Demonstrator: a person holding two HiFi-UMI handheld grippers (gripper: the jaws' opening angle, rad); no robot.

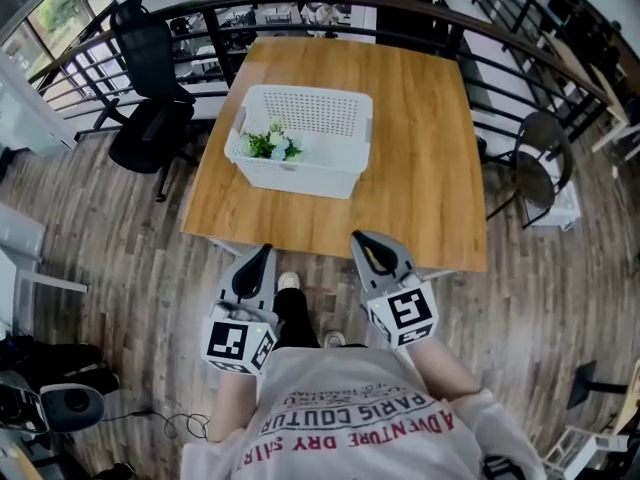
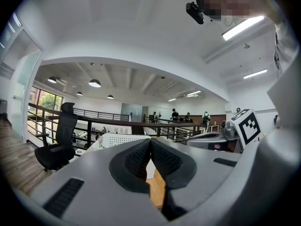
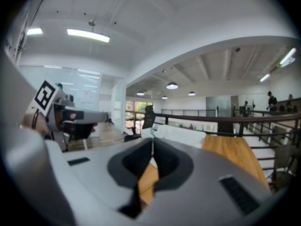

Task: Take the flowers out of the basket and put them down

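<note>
Hovering just off the 6 o'clock edge of the wooden table (image 1: 420,148), the left gripper (image 1: 262,253) and right gripper (image 1: 362,238) are each showing jaws pressed together with nothing between. The flowers (image 1: 270,145), seemingly a small white-and-blue bunch, are lying inside the white basket (image 1: 300,180) toward its 9 o'clock wall, well apart from both grippers.

A square light-brown wooden desk (image 1: 420,148) stands on a grey-brown plank floor (image 1: 120,228). One thing lies directly on it: a white perforated plastic basket (image 1: 290,176), rectangular, upright, set left of the desk's middle and close to its left edge.
</note>
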